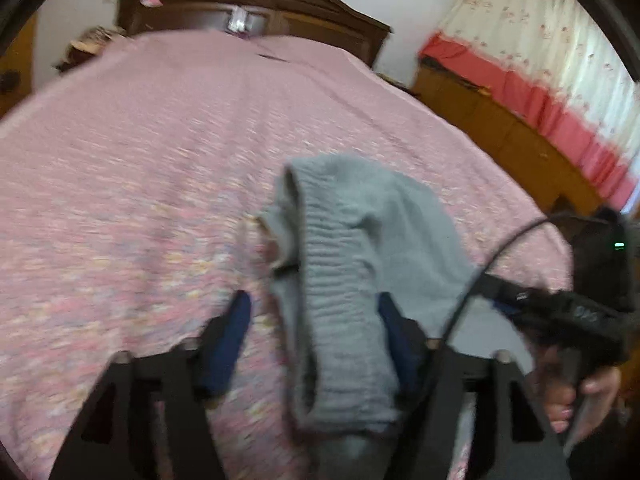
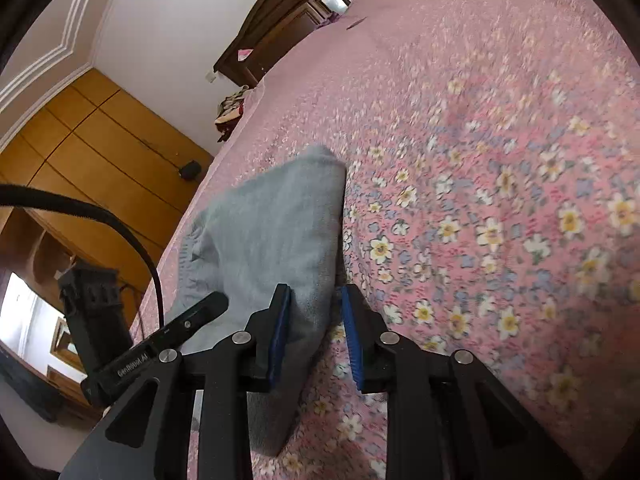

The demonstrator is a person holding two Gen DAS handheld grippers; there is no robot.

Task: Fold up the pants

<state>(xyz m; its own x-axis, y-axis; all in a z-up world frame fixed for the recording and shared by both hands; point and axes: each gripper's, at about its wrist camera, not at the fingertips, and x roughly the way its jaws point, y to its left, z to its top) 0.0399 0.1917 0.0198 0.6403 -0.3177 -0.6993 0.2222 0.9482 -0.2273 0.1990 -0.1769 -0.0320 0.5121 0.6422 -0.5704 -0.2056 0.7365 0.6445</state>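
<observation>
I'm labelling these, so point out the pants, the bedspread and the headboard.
pants (image 1: 348,240): left wrist view, ribbed waistband.
bedspread (image 2: 500,184): right wrist view, bare flowered part.
headboard (image 1: 312,12): left wrist view, top rail.

grey pants (image 2: 272,216), pink floral bedspread (image 2: 500,200)

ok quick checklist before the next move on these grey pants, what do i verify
1. Left gripper let go of the grey pants: ok, its fingers stand wide, waistband loose between them.
2. Right gripper let go: ok, small gap, cloth beside one finger.
3. Pants resting on the bedspread: ok.
4. Fold lying neat and flat: cannot tell, picture blurred.
5. Cable free of the cloth: cannot tell.
</observation>
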